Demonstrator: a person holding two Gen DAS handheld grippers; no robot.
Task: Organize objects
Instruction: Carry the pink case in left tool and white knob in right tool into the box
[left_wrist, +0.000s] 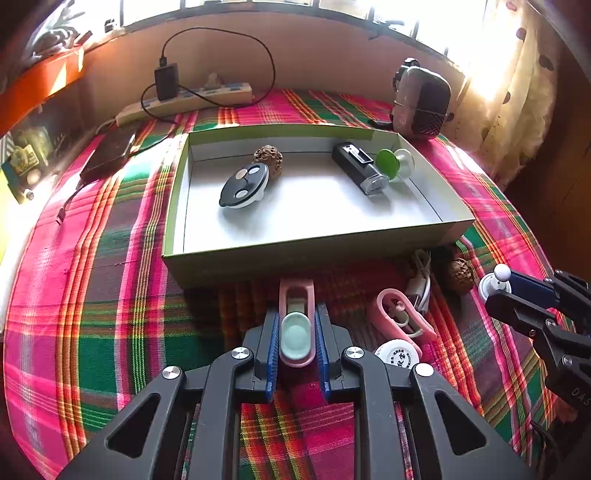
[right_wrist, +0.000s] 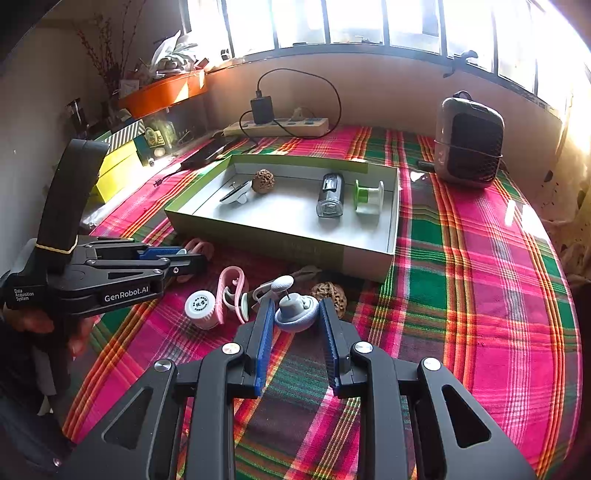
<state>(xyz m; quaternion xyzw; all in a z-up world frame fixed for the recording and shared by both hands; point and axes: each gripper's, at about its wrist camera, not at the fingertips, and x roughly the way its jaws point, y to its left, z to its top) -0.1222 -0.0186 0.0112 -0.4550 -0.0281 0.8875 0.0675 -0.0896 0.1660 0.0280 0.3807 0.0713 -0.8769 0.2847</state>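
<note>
My left gripper (left_wrist: 296, 314) is shut on a pink clip with a mint-green pad (left_wrist: 295, 334), low over the plaid cloth just in front of the green box (left_wrist: 173, 206). My right gripper (right_wrist: 297, 306) is shut on a grey-blue round piece with a ball-tipped pin (right_wrist: 295, 314), also near the box's front wall (right_wrist: 280, 243). Inside the box lie a black round gadget (left_wrist: 243, 184), a walnut (left_wrist: 269, 157), a black torch (left_wrist: 360, 168) and a green-white spool (left_wrist: 393, 162). Loose on the cloth are another pink clip (left_wrist: 402, 317), a white cap (left_wrist: 399, 356) and a second walnut (left_wrist: 461, 275).
A white cable (left_wrist: 421, 284) lies by the box's front right corner. Behind the box are a power strip with a black charger (left_wrist: 184, 98), a dark flat device (left_wrist: 110, 151) and a dark speaker-like unit (left_wrist: 421, 99). A curtain hangs at the right, and shelf clutter stands at the left.
</note>
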